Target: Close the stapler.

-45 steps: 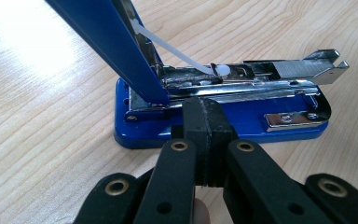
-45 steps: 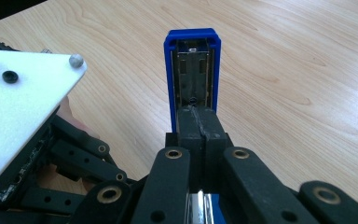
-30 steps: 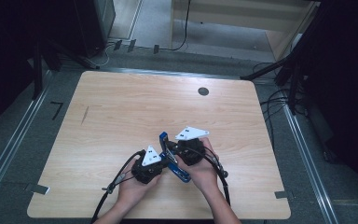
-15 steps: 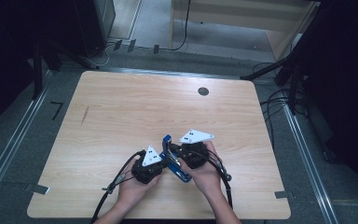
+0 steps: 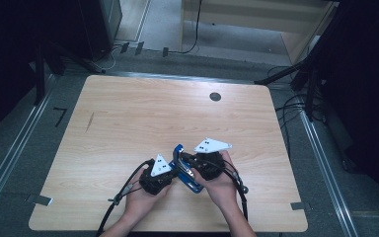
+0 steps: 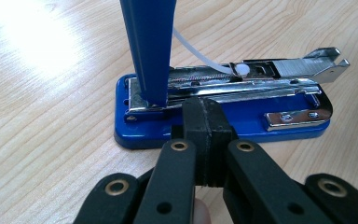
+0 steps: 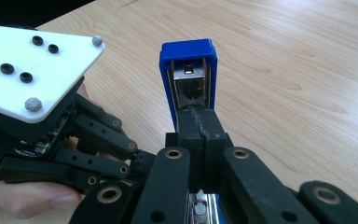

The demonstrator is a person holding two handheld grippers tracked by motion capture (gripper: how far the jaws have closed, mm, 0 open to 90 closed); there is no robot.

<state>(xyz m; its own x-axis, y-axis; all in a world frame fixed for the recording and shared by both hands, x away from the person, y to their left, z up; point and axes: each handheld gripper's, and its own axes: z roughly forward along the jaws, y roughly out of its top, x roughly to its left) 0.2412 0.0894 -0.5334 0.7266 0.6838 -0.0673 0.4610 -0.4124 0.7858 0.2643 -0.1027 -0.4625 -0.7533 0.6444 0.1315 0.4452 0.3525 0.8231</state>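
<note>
A blue stapler lies on the wooden table near the front edge, between two hands. Its blue cover is swung up, baring the metal magazine and a white plastic strip. My left gripper is shut, with its tips against the side of the stapler's blue base. My right gripper is also shut, and its tips press on the inside of the raised cover. Nothing sits between either pair of jaws. In the high view the left gripper and right gripper meet at the stapler.
A black round grommet sits in the table's far right part. A dark streak marks the left side. Cables trail from both grippers over the front edge. Metal rails and cables run along the floor on both sides.
The right gripper has drifted slightly to the right. The stapler's cover stays raised and the left gripper has held still.
</note>
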